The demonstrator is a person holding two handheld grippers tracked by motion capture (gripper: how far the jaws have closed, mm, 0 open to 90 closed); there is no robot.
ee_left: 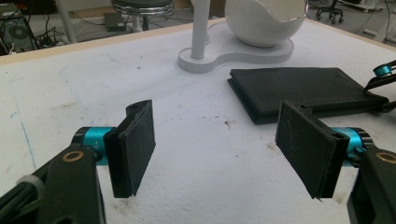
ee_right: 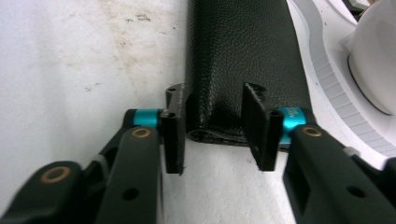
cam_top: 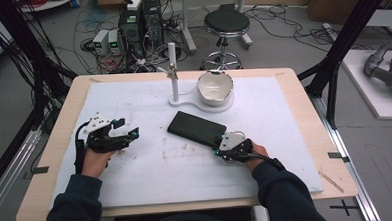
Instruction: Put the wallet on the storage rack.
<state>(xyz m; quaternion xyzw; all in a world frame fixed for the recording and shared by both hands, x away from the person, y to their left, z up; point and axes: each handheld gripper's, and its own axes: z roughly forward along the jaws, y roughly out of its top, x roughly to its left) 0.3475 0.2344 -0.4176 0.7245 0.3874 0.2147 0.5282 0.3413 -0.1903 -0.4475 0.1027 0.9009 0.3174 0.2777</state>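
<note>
1. While the right gripper [cam_top: 220, 148] sits at the near end of the black wallet [cam_top: 197, 128] in the high view, the left gripper [cam_top: 130, 135] waits well to the left of the wallet, above the white mat [cam_top: 137, 178]. The wallet lies flat just in front of the white stand [cam_top: 203, 101], which carries a post [cam_top: 173, 71] and a cracked white bowl [cam_top: 215, 87].

2. In the left gripper view, its jaws stand wide apart with nothing between them but bare mat. The wallet [ee_left: 303, 91] lies ahead and to the right, closed, with the stand [ee_left: 243, 56] and bowl [ee_left: 264, 21] just behind it.

3. In the right gripper view, the jaws stand partly open, one on each side of a part of the wallet's [ee_right: 238, 56] near end. The left jaw looks to be touching the edge; the right one rests over the leather. Whether they press on it yet I cannot tell, so the grip does not look finished.

4. My reading is that the step in hand is taking hold of the wallet's near end with the right gripper. The next move calls for closing the jaws squarely on that end, low enough to catch the whole fold rather than one flap, before any lift. The left gripper seems free to come in and help open or steady the wallet.
</note>
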